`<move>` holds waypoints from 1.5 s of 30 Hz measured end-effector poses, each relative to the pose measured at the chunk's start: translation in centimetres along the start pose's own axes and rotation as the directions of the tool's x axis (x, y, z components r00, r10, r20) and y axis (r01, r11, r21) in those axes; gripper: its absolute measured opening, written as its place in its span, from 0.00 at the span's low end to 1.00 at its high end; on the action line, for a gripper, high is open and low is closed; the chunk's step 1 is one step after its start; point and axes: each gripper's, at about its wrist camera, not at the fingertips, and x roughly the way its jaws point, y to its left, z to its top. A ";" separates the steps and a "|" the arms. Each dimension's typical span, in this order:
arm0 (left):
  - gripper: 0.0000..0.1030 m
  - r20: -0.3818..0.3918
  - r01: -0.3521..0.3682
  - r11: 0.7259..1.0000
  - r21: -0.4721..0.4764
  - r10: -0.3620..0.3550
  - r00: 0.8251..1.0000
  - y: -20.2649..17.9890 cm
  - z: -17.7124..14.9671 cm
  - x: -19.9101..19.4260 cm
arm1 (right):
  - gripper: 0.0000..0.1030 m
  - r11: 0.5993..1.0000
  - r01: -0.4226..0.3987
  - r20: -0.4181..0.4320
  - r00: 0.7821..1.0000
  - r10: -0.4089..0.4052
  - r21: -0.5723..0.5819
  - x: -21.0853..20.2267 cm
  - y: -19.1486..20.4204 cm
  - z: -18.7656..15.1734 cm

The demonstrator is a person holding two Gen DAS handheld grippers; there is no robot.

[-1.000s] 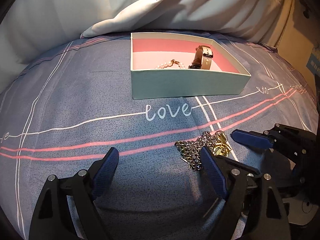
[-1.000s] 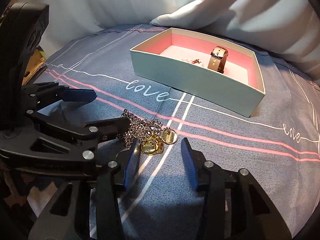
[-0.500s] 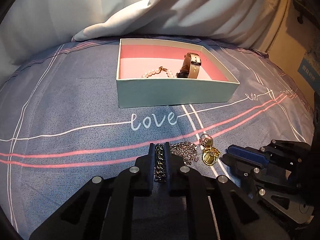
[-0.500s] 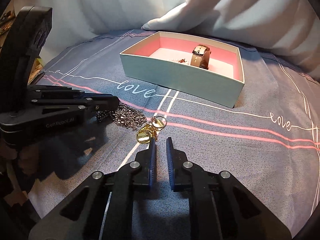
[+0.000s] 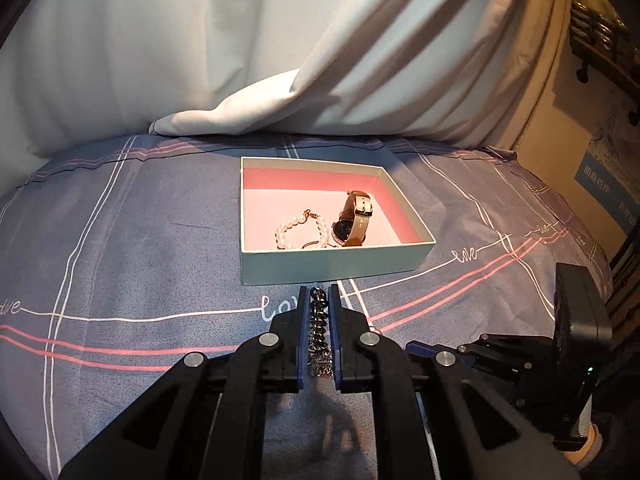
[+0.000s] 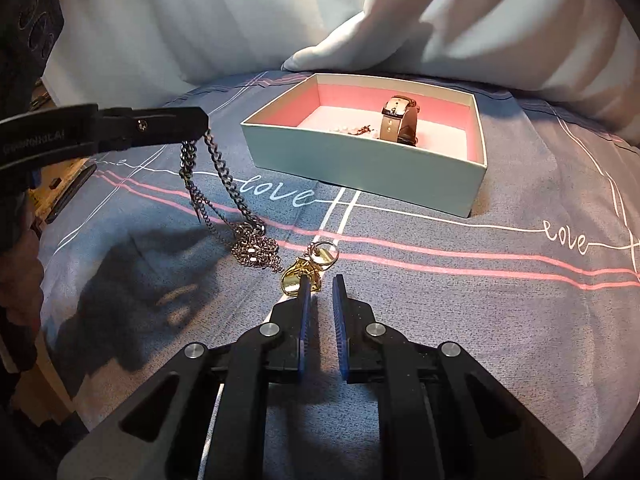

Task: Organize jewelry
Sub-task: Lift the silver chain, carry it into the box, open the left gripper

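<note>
- The left gripper is clamped on one end of the silver chain, which hangs from it to a heap on the bedspread.
- The lift is best made slowly and straight up, so that the heap unwinds without snagging.
- The gold pendant lies at the tips of the right gripper; its jaws stand narrow, and nothing is seen held.
- Further right, the box holds a watch and a pearl bracelet; its near wall must be cleared.

We see the box on the bed at upper centre of the right wrist view, watch and pearl bracelet inside. The chain lies lower left of it, the keyring just right of that.
</note>
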 end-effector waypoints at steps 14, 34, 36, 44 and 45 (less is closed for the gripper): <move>0.09 0.260 0.013 0.994 0.112 -0.042 0.965 -4.3 7.1 -8.1 | 0.12 1.000 -0.024 0.054 0.998 0.023 0.011 -1.7 0.0 1.4; 0.09 0.348 0.008 0.995 0.104 -0.043 0.937 -4.6 13.1 -9.5 | 0.12 0.999 0.017 0.216 0.976 -0.007 -0.043 -6.1 -0.5 12.5; 0.09 0.359 0.005 0.994 0.107 -0.043 0.932 -4.6 14.3 -9.6 | 0.12 0.999 0.020 0.224 0.975 -0.010 -0.044 -6.1 -0.8 13.7; 0.09 0.335 -0.019 0.996 0.086 -0.011 0.942 -3.8 16.5 -6.8 | 0.12 0.999 0.048 0.186 0.981 -0.045 -0.016 -4.8 -2.1 17.6; 0.09 0.323 -0.020 0.997 0.078 -0.006 0.946 -3.5 16.4 -6.1 | 0.12 0.999 0.054 0.174 0.983 -0.051 -0.011 -4.5 -2.2 17.9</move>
